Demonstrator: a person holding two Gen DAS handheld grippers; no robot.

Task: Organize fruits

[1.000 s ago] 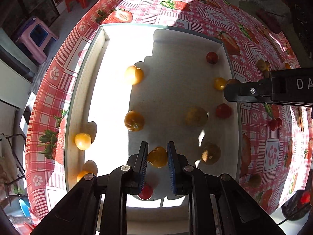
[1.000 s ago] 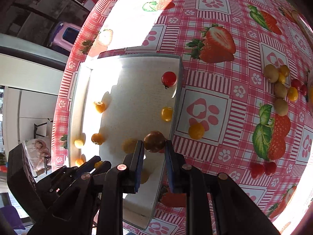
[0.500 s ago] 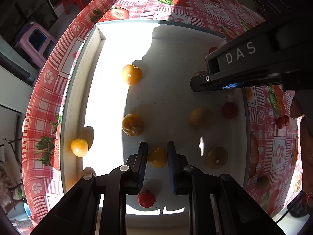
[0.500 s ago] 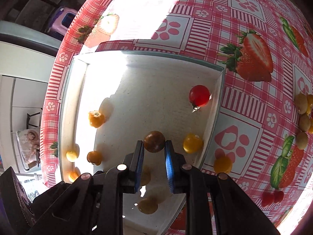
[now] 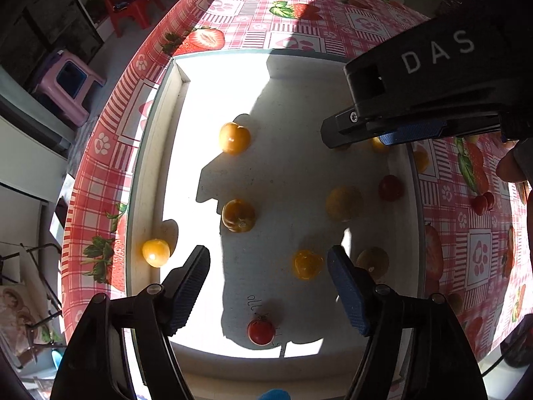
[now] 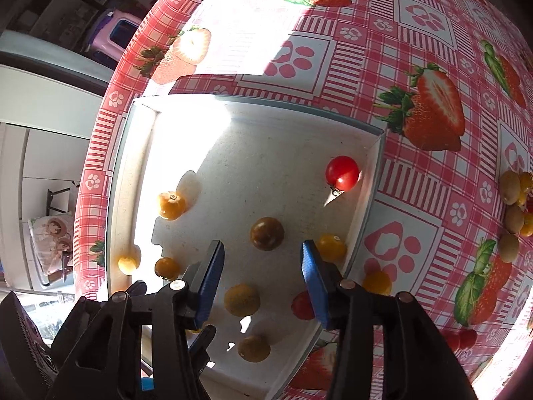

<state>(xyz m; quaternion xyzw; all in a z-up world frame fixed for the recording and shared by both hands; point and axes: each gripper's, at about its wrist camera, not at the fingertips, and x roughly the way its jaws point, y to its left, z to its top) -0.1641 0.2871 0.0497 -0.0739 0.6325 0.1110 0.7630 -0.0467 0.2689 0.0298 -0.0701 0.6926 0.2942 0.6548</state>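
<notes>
A white tray (image 5: 156, 153) on the strawberry-print tablecloth holds several small yellow, orange and red fruits. My left gripper (image 5: 268, 283) is open above the tray's near end; a yellow fruit (image 5: 306, 264) lies on the tray floor between its fingers, nearer the right one. My right gripper (image 6: 261, 268) is open over the tray's right side, with a dark brown fruit (image 6: 267, 233) lying just beyond its fingertips. In the left wrist view the right gripper (image 5: 383, 123) reaches in from the right. A red tomato (image 6: 342, 172) sits by the tray's right wall.
A cluster of loose fruits (image 6: 514, 206) lies on the tablecloth to the right of the tray, and one yellow fruit (image 6: 377, 282) lies just outside the tray wall. A pink stool (image 5: 68, 83) and a red chair (image 5: 133, 6) stand on the floor beyond the table edge.
Both grippers have opened. The left let go of the yellow fruit and the right let go of the dark brown fruit; both fruits now lie on the tray floor.
</notes>
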